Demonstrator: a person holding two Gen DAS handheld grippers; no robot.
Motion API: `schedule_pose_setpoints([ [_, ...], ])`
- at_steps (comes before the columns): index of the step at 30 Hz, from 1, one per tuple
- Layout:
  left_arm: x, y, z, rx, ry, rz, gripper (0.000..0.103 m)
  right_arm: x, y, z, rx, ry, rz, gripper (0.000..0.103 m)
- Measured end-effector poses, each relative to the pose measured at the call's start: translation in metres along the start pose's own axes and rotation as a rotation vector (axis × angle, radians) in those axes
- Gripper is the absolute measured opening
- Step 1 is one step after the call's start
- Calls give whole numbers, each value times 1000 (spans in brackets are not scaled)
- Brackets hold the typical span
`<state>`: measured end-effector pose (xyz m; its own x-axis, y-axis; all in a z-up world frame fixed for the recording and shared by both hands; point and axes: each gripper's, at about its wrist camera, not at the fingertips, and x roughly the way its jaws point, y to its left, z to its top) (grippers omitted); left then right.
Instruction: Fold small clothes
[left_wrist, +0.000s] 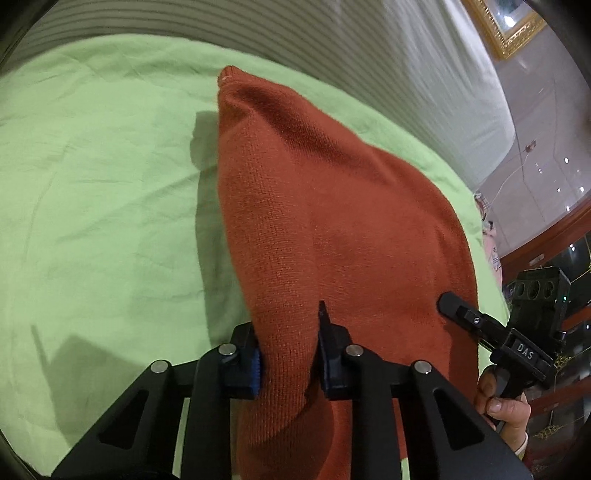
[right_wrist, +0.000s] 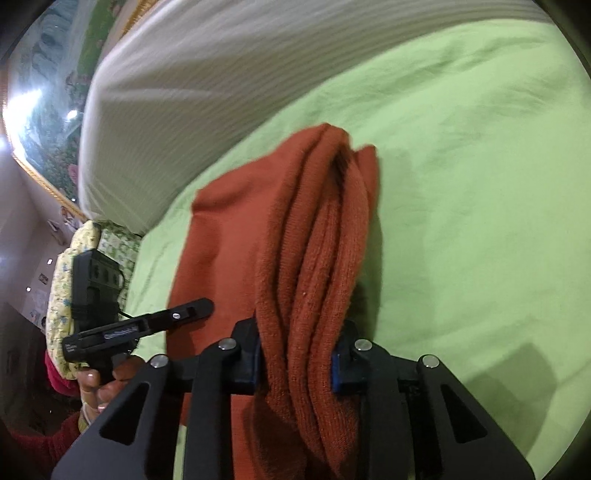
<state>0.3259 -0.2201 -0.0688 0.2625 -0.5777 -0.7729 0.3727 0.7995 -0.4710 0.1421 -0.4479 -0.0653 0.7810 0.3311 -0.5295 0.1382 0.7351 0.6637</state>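
Rust-orange knit garment (left_wrist: 325, 221) fills the centre of both wrist views, draped over the green sheet (left_wrist: 103, 192). Left gripper (left_wrist: 288, 354) pinches one edge between its pads; right gripper (right_wrist: 295, 354) clamps a bunched, folded edge. White striped bedding (right_wrist: 221, 85) runs along the top.

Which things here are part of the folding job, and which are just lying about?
Job:
rust knit garment
left gripper, clamped on it
right gripper, clamped on its bunched folds
green sheet, the work surface

Lying about:
white striped bedding
floral pillow
framed picture
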Motion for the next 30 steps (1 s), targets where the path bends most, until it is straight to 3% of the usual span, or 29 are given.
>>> schedule_pose_setpoints([
  [6, -57, -2, -21, 10, -78, -7, 20, -14, 40, -5, -47, -16, 52, 26],
  [11, -112, 25, -32, -32, -125, -3, 20, -13, 81, -18, -81, -12, 122, 26],
  [17, -184, 65, -46, -25, -169, 63, 20, 14, 133, -36, -119, 0, 229, 26],
  [24, -207, 129, -79, -46, -137, 121, 21, 65, 156, -71, -74, 84, 261, 26],
  [28, -194, 161, -95, -94, -108, 117, 21, 91, 155, -90, -76, 137, 223, 26],
  [30, -189, 171, -103, -116, -107, 81, 22, 95, 150, -95, -68, 146, 199, 26],
])
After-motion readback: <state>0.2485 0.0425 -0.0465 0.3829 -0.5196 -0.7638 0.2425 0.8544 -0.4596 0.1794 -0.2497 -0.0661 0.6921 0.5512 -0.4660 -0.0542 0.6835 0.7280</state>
